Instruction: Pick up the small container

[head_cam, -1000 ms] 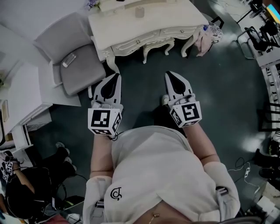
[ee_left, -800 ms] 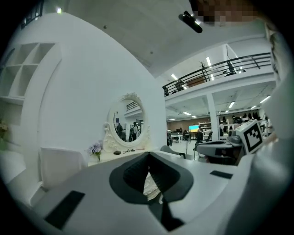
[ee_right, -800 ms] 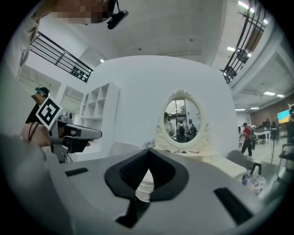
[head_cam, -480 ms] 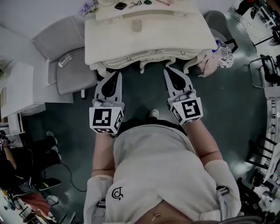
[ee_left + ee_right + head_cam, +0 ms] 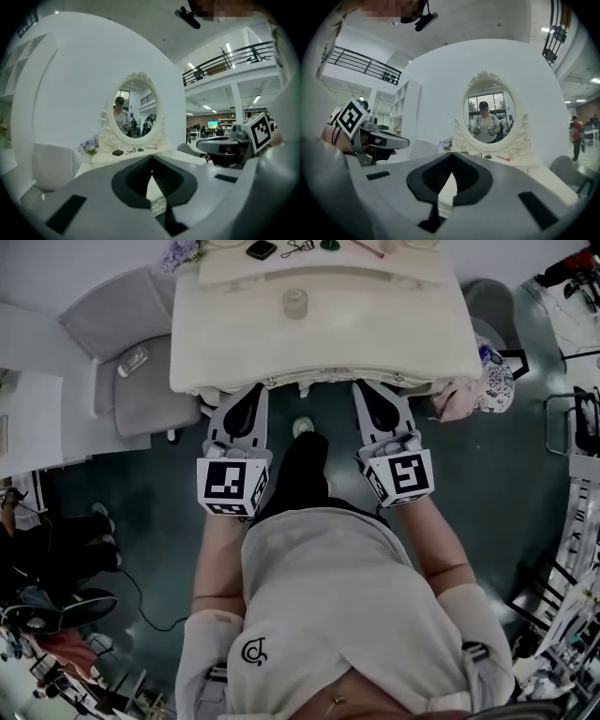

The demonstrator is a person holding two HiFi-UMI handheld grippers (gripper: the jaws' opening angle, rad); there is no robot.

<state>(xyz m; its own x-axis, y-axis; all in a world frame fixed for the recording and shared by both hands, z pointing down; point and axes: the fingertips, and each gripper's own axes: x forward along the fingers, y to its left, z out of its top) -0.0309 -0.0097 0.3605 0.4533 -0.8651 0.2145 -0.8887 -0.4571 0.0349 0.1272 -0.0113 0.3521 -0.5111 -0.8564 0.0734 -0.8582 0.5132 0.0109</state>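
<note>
The small container (image 5: 294, 303), a pale round jar with a lid, stands on the cream dressing table (image 5: 394, 334), near the middle of its top. My left gripper (image 5: 255, 388) and right gripper (image 5: 361, 388) are held side by side, tips at the table's front edge, well short of the jar. Both are shut with nothing between the jaws. From the left gripper view, the left gripper (image 5: 151, 159) points at the table and oval mirror (image 5: 136, 110). The right gripper (image 5: 452, 168) points the same way in its own view. I cannot make out the jar in either gripper view.
A grey chair (image 5: 122, 352) stands left of the table, a round stool (image 5: 487, 301) and a patterned bag (image 5: 478, 381) to its right. Small items, including a black case (image 5: 261, 249) and purple flowers (image 5: 178, 253), lie on the raised back shelf. A person (image 5: 47, 549) sits at far left.
The person has stepped forward: the table has come closer and the gripper tips now reach its front edge. Both grippers stay shut.
</note>
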